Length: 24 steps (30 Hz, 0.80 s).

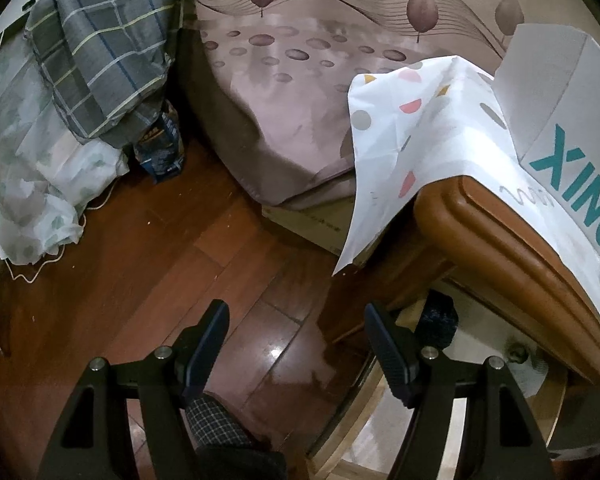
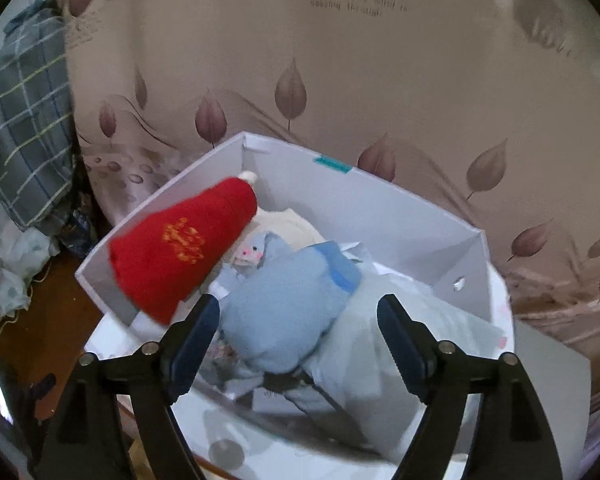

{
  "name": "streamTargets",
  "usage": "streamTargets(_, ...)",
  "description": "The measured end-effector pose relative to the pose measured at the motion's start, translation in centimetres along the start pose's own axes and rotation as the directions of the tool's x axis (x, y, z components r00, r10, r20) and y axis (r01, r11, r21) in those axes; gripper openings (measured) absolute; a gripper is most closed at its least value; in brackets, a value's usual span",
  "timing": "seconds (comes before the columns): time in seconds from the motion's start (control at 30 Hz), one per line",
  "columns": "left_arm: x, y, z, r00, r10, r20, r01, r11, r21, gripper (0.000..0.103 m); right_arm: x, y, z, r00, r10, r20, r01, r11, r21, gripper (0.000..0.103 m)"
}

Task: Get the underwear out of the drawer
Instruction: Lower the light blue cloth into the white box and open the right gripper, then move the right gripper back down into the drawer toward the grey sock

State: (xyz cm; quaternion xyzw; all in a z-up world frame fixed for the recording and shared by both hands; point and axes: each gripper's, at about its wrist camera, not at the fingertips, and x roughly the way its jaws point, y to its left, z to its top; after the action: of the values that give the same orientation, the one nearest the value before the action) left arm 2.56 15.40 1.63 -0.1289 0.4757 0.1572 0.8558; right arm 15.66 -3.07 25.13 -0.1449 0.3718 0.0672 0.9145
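In the left wrist view my left gripper (image 1: 296, 312) is open and empty above the wooden floor, beside the open wooden drawer (image 1: 352, 412) of a nightstand. A dark bundle of fabric (image 1: 438, 320) shows inside the drawer, under the nightstand top. In the right wrist view my right gripper (image 2: 298, 312) is open and empty above a white cardboard box (image 2: 364, 208). The box holds a red fabric piece with a gold print (image 2: 180, 244), a light blue fabric bundle (image 2: 284, 304) and pale cloths. The blue bundle lies between the fingers, not gripped.
A bed with leaf-print sheet (image 1: 300, 60) stands behind. A plaid pillow (image 1: 104, 48) and white bedding (image 1: 28, 184) pile up at the left. A dotted white cloth (image 1: 420, 132) drapes over the nightstand top (image 1: 512, 240), with the white box (image 1: 572, 128) on it.
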Motion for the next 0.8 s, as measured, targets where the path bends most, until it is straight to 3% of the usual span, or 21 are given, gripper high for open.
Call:
streamTargets(0.23,0.1,1.1,0.2,1.000,0.011,-0.004,-0.011,0.999,-0.034,0.072,-6.2,0.4,-4.0,0.995,-0.006,0.103,0.015,0.996,-0.091,0.078)
streamTargets(0.47,0.0,1.6,0.2,1.000,0.012,-0.004,-0.012,0.999,-0.052,0.072,-9.5,2.6,-13.2,0.994,0.035,0.101,-0.008,0.966,-0.257,0.077)
streamTargets(0.6,0.1,1.3,0.0,1.000,0.010,-0.010,-0.011,0.999,-0.041,0.072,-8.1,4.3,-18.9,0.998,0.053,0.033,-0.036,0.921,-0.388,0.072)
streamTargets(0.67,0.1,1.2,0.1,1.000,0.012,-0.009,-0.013,0.999,-0.037,0.072,-6.2,5.1,-21.6,0.998,0.050,-0.033,-0.060,0.894,-0.444,0.063)
streamTargets(0.8,0.2,0.9,0.0,1.000,0.017,-0.009,-0.018,0.999,-0.029,0.072,-1.7,6.0,-25.5,0.994,-0.025,-0.104,-0.039,0.820,-0.571,0.059)
